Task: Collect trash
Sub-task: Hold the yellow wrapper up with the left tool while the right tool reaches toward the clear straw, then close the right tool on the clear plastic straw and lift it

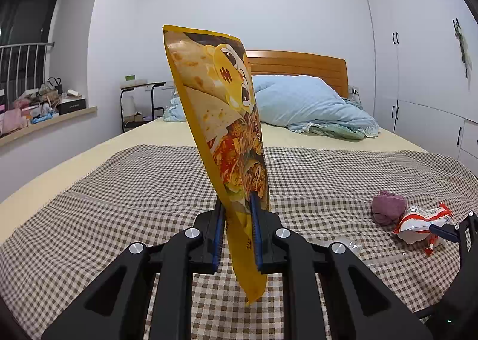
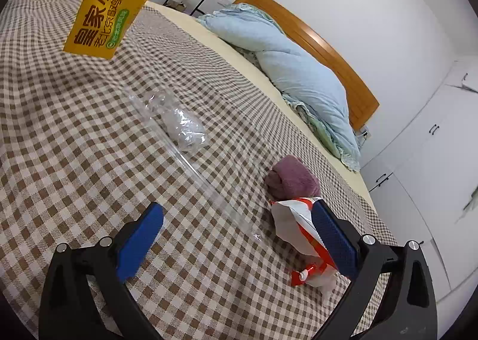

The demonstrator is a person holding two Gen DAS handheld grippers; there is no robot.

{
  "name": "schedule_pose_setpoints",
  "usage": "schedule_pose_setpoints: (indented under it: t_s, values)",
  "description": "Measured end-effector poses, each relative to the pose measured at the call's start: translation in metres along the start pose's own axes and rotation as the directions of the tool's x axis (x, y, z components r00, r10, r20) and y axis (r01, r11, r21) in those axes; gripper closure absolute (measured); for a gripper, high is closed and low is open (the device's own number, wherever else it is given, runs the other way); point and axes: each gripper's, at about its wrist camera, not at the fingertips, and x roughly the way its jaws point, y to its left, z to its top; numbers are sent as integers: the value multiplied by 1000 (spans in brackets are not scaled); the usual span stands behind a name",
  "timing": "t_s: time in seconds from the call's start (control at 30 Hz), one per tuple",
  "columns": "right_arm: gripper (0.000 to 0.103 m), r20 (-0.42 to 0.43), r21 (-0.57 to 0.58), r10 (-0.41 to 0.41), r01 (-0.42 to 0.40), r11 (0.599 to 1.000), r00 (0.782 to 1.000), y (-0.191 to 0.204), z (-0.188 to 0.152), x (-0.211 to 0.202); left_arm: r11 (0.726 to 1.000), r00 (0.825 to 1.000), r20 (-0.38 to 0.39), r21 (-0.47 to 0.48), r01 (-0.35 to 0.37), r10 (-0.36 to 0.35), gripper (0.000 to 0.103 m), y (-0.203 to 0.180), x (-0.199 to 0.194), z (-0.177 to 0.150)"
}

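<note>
Bedroom walls are white, with a cluttered window ledge at left, a wooden headboard and white wardrobes at right. One brown-checked bedspread carries one clear crumpled plastic wrapper, one purple rolled cloth and one red-and-white snack wrapper. Left gripper clamps one upright yellow food pouch. Right gripper stands wide, empty, one pad beside the red-and-white wrapper.

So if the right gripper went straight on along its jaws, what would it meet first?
Probably the clear plastic wrapper lying on the checked bedspread, which sits ahead of the open right gripper. The red-and-white wrapper lies off beside one jaw; depth is uncertain.
</note>
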Motion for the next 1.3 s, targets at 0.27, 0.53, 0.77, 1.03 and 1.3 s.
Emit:
schedule_pose_setpoints:
  t_s: [0.27,0.53,0.77,1.03,1.3]
  values:
    - [8,-15,9,18,-18,1000,1000,-7,2,24,999,1000,-24,-33,18,-18,90,7,8,-2]
    - [10,-84,24,150,-149,989,985,-10,28,73,999,999,-29,-18,35,-36,90,2,11,-3]
    - [88,-132,97,385,-375,922,913,-6,41,80,999,998,-37,9,46,-46,90,0,8,-5]
    - [98,-81,156,403,-388,909,912,-6,27,44,999,998,-38,2,50,-50,89,6,-5,-7]
    - [98,-39,174,353,-342,923,935,4,27,1,999,999,-12,-3,46,-46,90,16,-36,-12]
